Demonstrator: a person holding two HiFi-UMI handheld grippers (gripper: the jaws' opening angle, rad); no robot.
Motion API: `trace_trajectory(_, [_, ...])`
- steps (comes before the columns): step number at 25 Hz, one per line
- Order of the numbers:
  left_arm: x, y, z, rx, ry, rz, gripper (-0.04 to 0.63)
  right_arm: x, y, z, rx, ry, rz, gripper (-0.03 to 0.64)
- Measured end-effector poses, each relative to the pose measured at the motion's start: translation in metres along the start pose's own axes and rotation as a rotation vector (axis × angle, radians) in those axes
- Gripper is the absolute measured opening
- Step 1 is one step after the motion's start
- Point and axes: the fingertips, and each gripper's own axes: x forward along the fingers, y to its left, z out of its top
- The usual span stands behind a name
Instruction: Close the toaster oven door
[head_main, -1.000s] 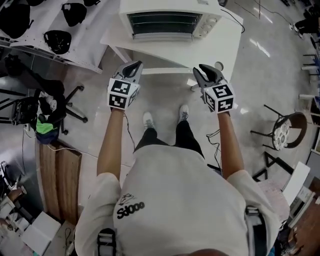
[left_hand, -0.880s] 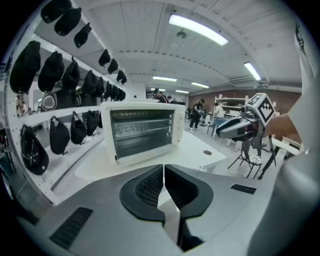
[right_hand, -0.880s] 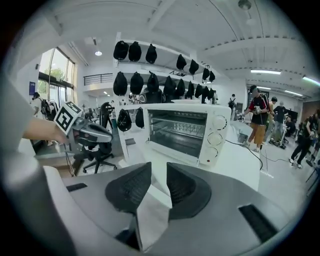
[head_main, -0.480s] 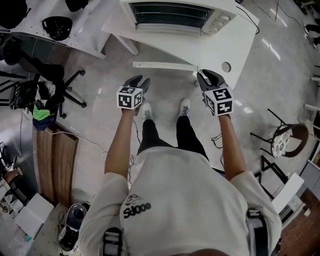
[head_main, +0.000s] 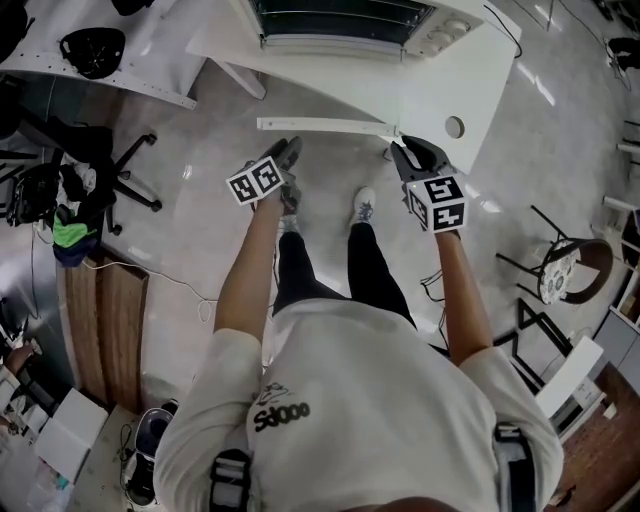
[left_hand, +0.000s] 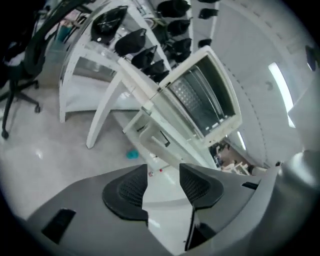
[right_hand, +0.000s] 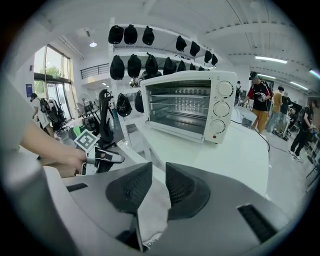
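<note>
Below the boxy white toaster oven (head_main: 350, 25) at top centre, the grey left gripper (head_main: 288, 152) has just been opening its empty jaws; the grey right gripper (head_main: 413, 152) holds its jaws narrowly apart, empty.

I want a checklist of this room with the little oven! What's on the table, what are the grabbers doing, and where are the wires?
surface: white table, bare around the oven.
job's things: toaster oven at the back of the table; its door looks shut.
clutter: nothing seen on the table; black caps on a rack beside it.
grippers: left gripper open, jaws just been opening, nothing between; right gripper jaws slightly apart, empty.
cables: black cable lies across the table.
surroundings: shiny floor, office chair, people far off.
</note>
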Motion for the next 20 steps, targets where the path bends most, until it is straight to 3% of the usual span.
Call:
trace_trajectory(5, [0.021,0.008,-0.003,-0.217,-0.048,-0.041,0.239,0.002,-0.001,0.001,0.001,0.011,-0.006,0.075])
trace_trajectory(10, [0.031,0.014,0.01,-0.429,-0.196,-0.101,0.244,0.006,-0.005,0.0,0.005,0.014,-0.006,0.084])
trace_trajectory(14, [0.033,0.013,0.011,-0.479,-0.225,-0.12,0.229,0.006,-0.003,-0.001,0.021,0.018,0.007,0.152])
trace_trajectory(20, [0.029,-0.001,0.019,-0.478,-0.267,-0.198,0.098,0.004,-0.004,0.012,0.022,-0.003,-0.004,0.173])
